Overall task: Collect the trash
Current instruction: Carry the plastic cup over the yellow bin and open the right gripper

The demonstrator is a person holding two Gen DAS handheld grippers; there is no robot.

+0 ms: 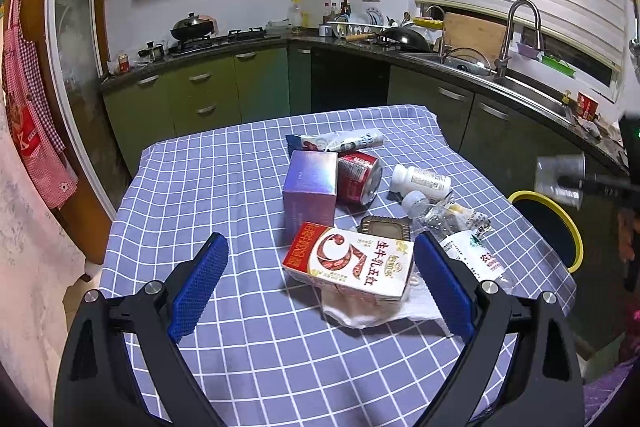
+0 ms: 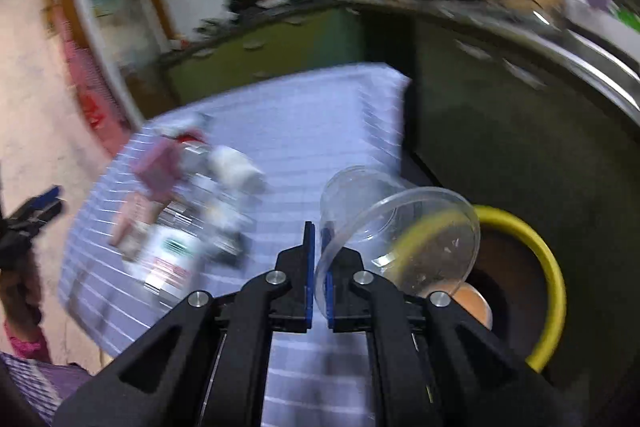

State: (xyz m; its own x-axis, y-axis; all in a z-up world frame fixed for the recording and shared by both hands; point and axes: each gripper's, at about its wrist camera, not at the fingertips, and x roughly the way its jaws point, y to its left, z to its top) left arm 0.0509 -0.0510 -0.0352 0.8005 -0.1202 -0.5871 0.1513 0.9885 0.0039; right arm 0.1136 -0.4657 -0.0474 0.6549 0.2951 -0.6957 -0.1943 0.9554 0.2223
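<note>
— Over the right edge of the table (image 2: 304,131), what is gripped by the right gripper (image 2: 318,239)?

— A clear plastic cup (image 2: 400,227) is pinched by its rim between the blue pads (image 2: 308,267), which are drawn nearly together on the thin wall. The cup is tilted on its side, mouth toward the camera, and is held partly above the yellow-rimmed bin (image 2: 548,267) that stands just to the right of the table. The right wrist view is heavily blurred, so finer detail cannot be made out.

— And the left gripper (image 1: 320,255)?

— Its jaws are spread wide and nothing is held. It is hung over the near part of the checked tablecloth (image 1: 224,187), with a red-and-white carton (image 1: 352,263) seen between the pads; whether the carton is touched cannot be told.

— What trash is left on the table?

— A crumpled tissue (image 1: 380,311) is tucked under the carton. Behind it a purple box (image 1: 312,187) is stood upright, with a red can (image 1: 358,177) lying against its right side. A white pill bottle (image 1: 420,181) is laid further right, crushed clear bottles (image 1: 448,219) are seen near it, and a wrapper (image 1: 340,141) lies at the far end.

— Is the cup seen from the left side too?

— Yes, at the far right, above the bin (image 1: 560,211).
</note>
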